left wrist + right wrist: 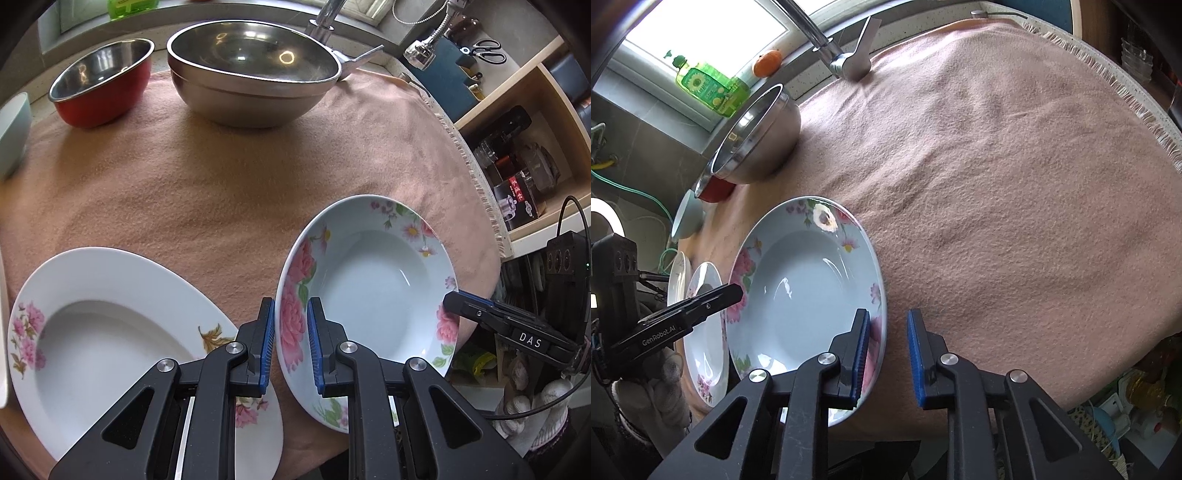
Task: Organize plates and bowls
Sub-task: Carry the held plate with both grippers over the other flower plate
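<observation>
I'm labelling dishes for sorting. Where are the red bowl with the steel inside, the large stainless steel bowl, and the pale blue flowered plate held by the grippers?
Red bowl with steel inside [105,101]: left wrist view, red outer wall.
Large stainless steel bowl [251,101]: left wrist view, outer wall.
Pale blue flowered plate [373,291]: left wrist view, centre well.

From the left wrist view, a cloth [207,192] covers the worktop. At about five o'clock a flowered plate [373,291] sits tilted, its near rim raised. The left gripper [291,345] has that rim between its jaws, and the right gripper [452,301] meets the plate's far edge at three o'clock. A second plate [107,332] lies flat at seven o'clock, just beside the first. At twelve o'clock stands a large metal bowl [255,74], with a smaller bowl [103,81] to its left at eleven (the two well apart from the plates). Behind the large bowl rises a tap [327,18]. Shelves [524,122] stand beyond the cloth at two o'clock.
</observation>
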Demonstrator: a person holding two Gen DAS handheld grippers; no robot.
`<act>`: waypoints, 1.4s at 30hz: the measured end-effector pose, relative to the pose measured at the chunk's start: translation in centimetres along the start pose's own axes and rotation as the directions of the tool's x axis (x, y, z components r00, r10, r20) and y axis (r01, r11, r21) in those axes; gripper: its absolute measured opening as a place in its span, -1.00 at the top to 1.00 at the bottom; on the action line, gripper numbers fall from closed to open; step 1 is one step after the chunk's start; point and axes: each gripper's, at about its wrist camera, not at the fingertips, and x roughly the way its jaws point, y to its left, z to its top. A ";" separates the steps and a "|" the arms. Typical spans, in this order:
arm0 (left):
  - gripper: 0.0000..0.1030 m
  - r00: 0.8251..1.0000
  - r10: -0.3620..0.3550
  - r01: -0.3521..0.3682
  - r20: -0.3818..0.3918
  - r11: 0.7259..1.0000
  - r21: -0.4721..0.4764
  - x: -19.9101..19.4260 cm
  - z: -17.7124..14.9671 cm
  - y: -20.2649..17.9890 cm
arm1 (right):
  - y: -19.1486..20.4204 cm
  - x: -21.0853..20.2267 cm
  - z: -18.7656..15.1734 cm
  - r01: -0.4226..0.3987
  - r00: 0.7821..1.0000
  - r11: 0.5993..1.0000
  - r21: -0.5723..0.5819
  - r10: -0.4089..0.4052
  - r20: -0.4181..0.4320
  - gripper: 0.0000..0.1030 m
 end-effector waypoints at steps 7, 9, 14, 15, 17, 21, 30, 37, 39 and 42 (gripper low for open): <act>0.70 1.000 0.009 -0.009 0.005 1.000 0.007 0.0 0.0 -0.2 | 0.5 0.2 0.2 -0.009 1.000 1.000 -0.008 0.009 -0.010 0.81; 0.70 1.000 0.010 -0.010 0.009 1.000 0.002 0.0 -0.1 -0.2 | 0.3 0.2 0.3 -0.014 1.000 1.000 0.004 0.015 -0.015 0.81; 0.70 1.000 0.017 -0.016 0.020 1.000 -0.016 -0.2 -0.1 -0.2 | 0.3 0.3 0.4 -0.006 1.000 1.000 0.009 0.006 -0.021 0.81; 0.70 1.000 0.020 -0.020 0.023 1.000 -0.018 -0.2 -0.1 -0.3 | 0.3 0.3 0.4 -0.006 1.000 1.000 0.014 0.006 -0.021 0.81; 0.70 0.999 0.021 -0.020 0.029 1.000 -0.021 -0.4 -0.2 -0.3 | 0.3 0.2 0.4 -0.004 1.000 1.000 0.022 0.004 -0.021 0.81; 0.70 0.999 0.020 -0.019 0.042 1.000 -0.025 -0.8 0.0 -0.4 | 0.4 0.1 0.5 -0.004 1.000 1.000 0.025 0.005 -0.022 0.81; 0.70 0.997 0.011 -0.008 0.078 0.999 -0.042 -2.4 0.0 -0.1 | 1.3 -1.1 1.1 -0.010 1.000 1.000 0.012 0.010 -0.004 0.81; 0.70 0.993 0.012 -0.003 0.117 0.997 -0.072 -4.3 -0.2 0.9 | 2.8 -1.8 1.5 -0.021 1.000 0.999 -0.026 0.021 -0.002 0.80; 0.70 0.992 0.019 -0.008 0.125 0.997 -0.080 -4.8 -0.4 1.3 | 3.6 -1.8 1.6 -0.024 1.000 0.999 -0.045 0.023 -0.005 0.81; 0.70 0.990 0.025 -0.011 0.138 0.995 -0.101 -5.5 -0.9 2.1 | 4.8 -1.8 1.7 -0.029 1.000 0.997 -0.071 0.028 -0.010 0.81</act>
